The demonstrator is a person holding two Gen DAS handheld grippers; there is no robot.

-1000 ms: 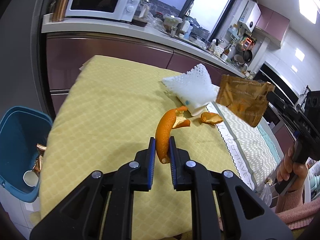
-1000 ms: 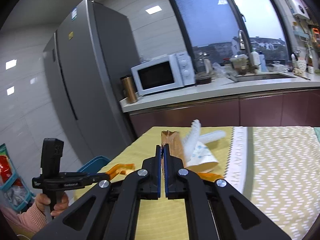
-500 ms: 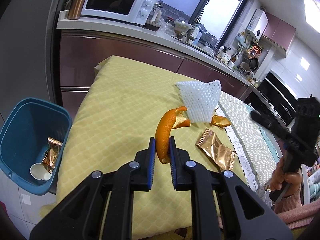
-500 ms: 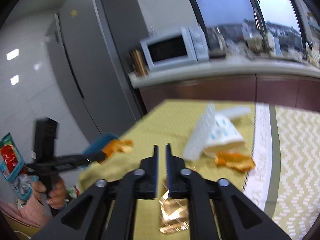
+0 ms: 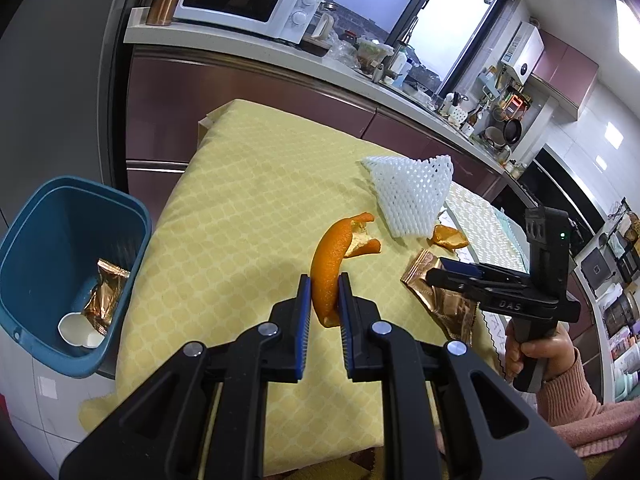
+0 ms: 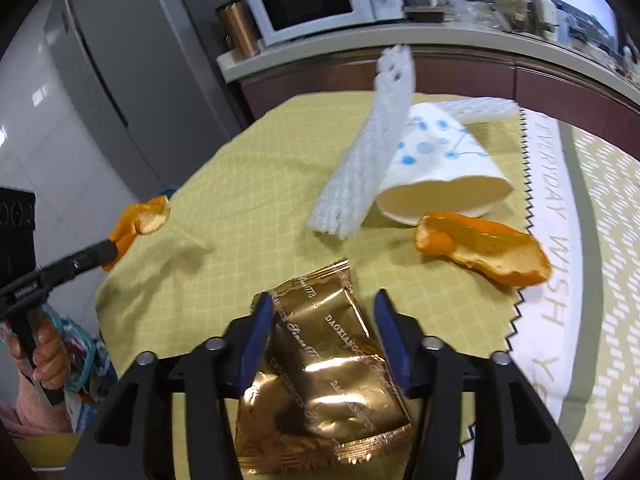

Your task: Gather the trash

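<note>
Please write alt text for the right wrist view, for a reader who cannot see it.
The right claw, opening, straddles a crinkled gold foil wrapper lying on the yellow checked tablecloth. Beyond lie an orange peel piece, a tipped white paper cup and white foam netting.

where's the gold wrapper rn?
Right wrist view, bottom centre: the gold wrapper lies on the yellow cloth, between the opening jaws of the right gripper, near the foam net.
</note>
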